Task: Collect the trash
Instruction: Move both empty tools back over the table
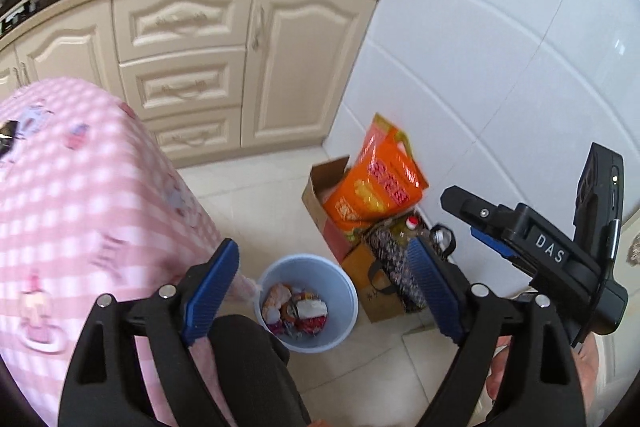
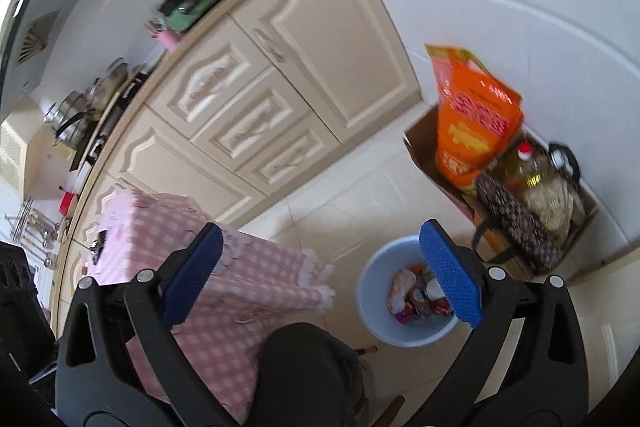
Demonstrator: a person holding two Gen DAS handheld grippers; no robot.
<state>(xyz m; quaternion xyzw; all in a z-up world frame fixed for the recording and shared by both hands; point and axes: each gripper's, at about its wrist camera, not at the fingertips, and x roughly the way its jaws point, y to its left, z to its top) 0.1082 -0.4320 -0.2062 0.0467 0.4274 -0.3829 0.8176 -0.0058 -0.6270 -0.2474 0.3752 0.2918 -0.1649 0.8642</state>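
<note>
Most of the trash (image 1: 298, 311) already lies in the bin (image 1: 344, 291) on the floor beside the pink-clothed worktop (image 1: 80, 187). Both the left gripper (image 1: 320, 287) and right gripper (image 2: 320, 267) hang spread and empty above it — likely near done, though any remaining scraps are out of view.

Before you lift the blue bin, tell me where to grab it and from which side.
Grip the blue bin by its thin upper rim, coming straight down from above: it stands upright and open-topped on the floor. Take the rim on the open floor side, since the pink tablecloth hangs close on one side and the cardboard boxes crowd another. Both the left gripper and the right gripper are open and hold nothing.
</note>
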